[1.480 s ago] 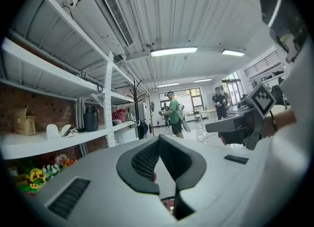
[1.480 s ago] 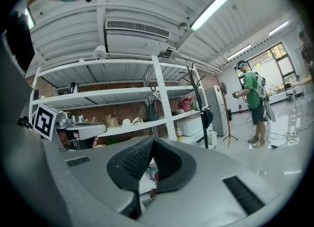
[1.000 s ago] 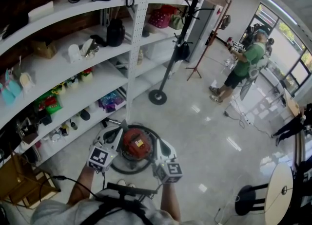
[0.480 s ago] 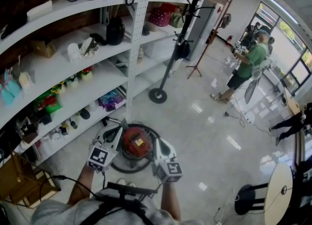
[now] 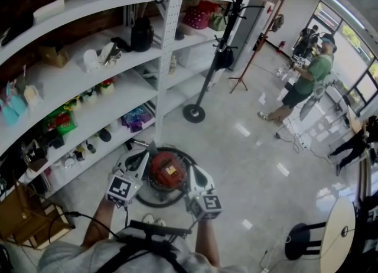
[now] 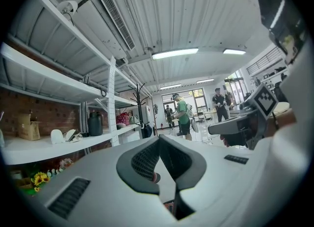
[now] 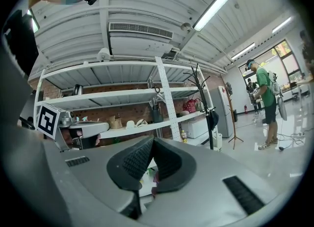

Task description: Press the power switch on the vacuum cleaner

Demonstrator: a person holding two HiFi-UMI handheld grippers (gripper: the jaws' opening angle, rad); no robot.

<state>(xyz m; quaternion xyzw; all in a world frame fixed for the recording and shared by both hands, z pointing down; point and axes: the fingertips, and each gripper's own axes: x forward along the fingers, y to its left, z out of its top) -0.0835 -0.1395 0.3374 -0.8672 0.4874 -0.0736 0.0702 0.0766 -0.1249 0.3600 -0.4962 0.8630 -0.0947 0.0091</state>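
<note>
On the glossy floor [image 5: 248,165], at the foot of the white shelving [image 5: 88,88]: one round red vacuum cleaner [image 5: 166,170], ringed by a black hose [image 5: 144,201]; which mark on its top is the power switch cannot be told. Left gripper [image 5: 143,161]: held over the vacuum's left edge, marker cube nearest the person; its own view shows the left gripper [image 6: 159,140] with black ribbed pads meeting at the tips, closed on nothing. Right gripper [image 5: 194,174]: held over the vacuum's right edge; its own view shows the right gripper [image 7: 153,140] likewise pinched together at the tips, nothing between. Whether either gripper touches the vacuum cannot be told. Shelving contents: bags, boxes and small wares, mixed. Further items: black coat stand [image 5: 218,53] on a round base beyond the vacuum; person in a green shirt [image 5: 310,77] standing well apart near the windows; round table [image 5: 339,230] and black stool [image 5: 301,242] at lower right.
</note>
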